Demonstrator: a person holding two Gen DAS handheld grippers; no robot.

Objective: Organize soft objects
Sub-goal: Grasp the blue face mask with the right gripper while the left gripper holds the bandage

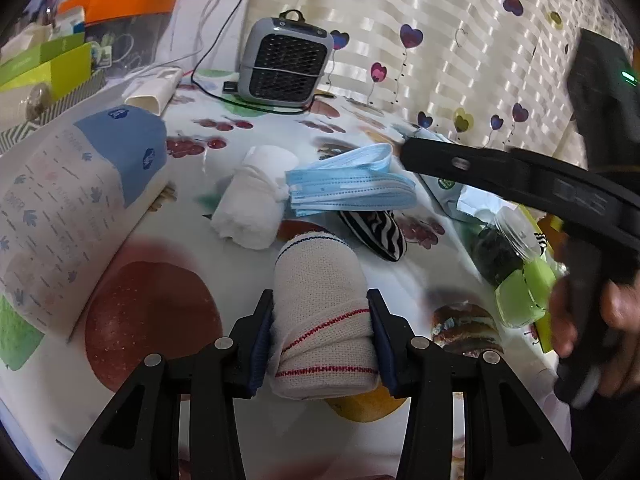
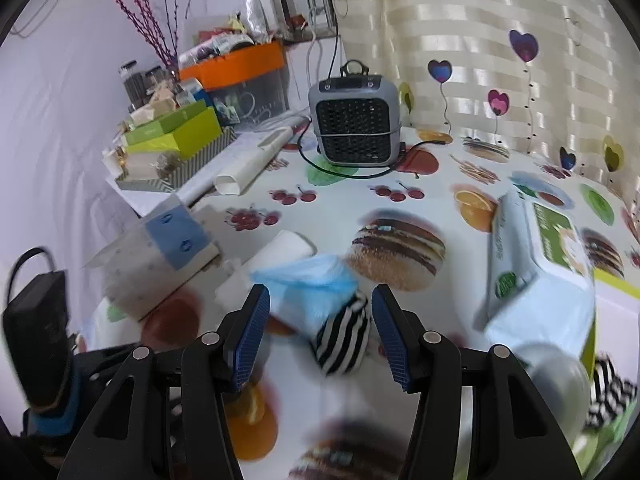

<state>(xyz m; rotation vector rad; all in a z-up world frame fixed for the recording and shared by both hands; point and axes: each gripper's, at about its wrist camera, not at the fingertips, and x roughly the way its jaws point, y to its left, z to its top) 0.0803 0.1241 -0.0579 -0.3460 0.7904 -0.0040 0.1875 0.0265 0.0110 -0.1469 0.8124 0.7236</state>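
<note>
A beige elastic bandage roll [image 1: 320, 312] with red stitched lines stands between the blue pads of my left gripper [image 1: 320, 296], which press on both its sides. Beyond it lie a white rolled cloth [image 1: 256, 200], a stack of blue face masks [image 1: 348, 188] and a zebra-striped pouch [image 1: 380, 232]. My right gripper [image 2: 320, 292] hovers open over the masks [image 2: 316, 284] and the striped pouch [image 2: 344, 340], without touching them. Its black finger [image 1: 440, 160] reaches in from the right in the left wrist view.
A wrapped tissue pack [image 1: 72, 208] lies at the left, a wet wipes pack [image 2: 540, 272] at the right. A grey heater [image 2: 354, 128] with its cable stands at the back by the curtain. Boxes [image 2: 176, 136] crowd the back left. A green-capped bottle [image 1: 516, 280] lies at the right.
</note>
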